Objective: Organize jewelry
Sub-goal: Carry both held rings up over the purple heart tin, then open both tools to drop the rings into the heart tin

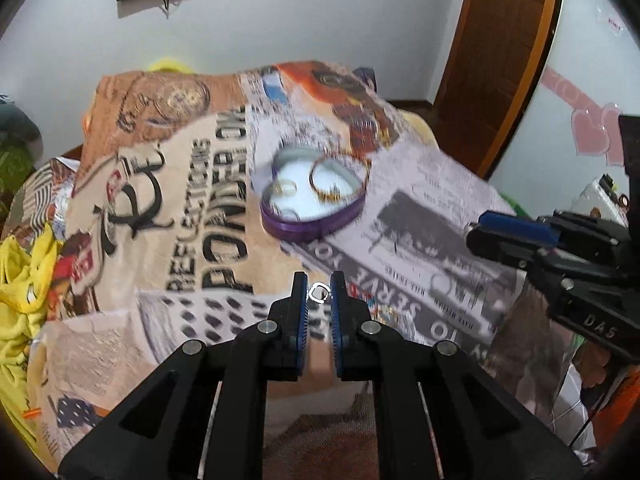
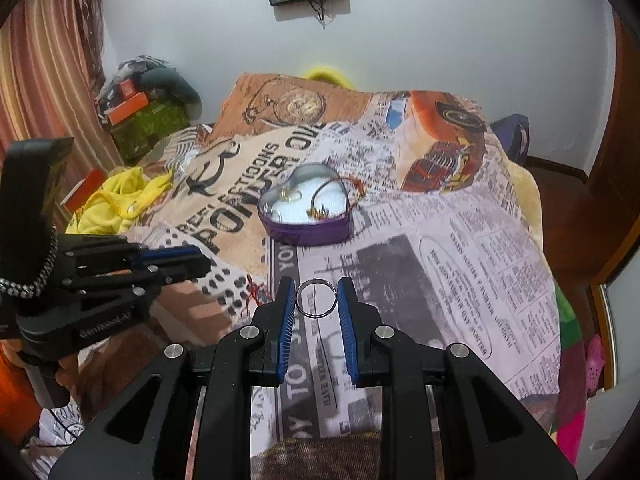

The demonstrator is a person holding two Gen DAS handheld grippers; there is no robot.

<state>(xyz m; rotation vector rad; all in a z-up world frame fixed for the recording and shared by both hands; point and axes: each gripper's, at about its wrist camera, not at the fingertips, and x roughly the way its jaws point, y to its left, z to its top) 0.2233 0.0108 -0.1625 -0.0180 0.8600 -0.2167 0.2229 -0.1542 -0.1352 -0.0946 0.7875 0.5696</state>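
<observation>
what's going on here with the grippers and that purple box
A person is sorting jewelry on a bed with a newspaper-print blanket. The left gripper pinches a small silver ring, and the right gripper holds a larger silver ring. The open purple heart-shaped box ahead already holds a gold bangle and other pieces.

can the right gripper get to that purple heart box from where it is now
Probably yes: the right gripper, shut on a silver ring, faces the open purple heart box with only bare blanket between them.
</observation>
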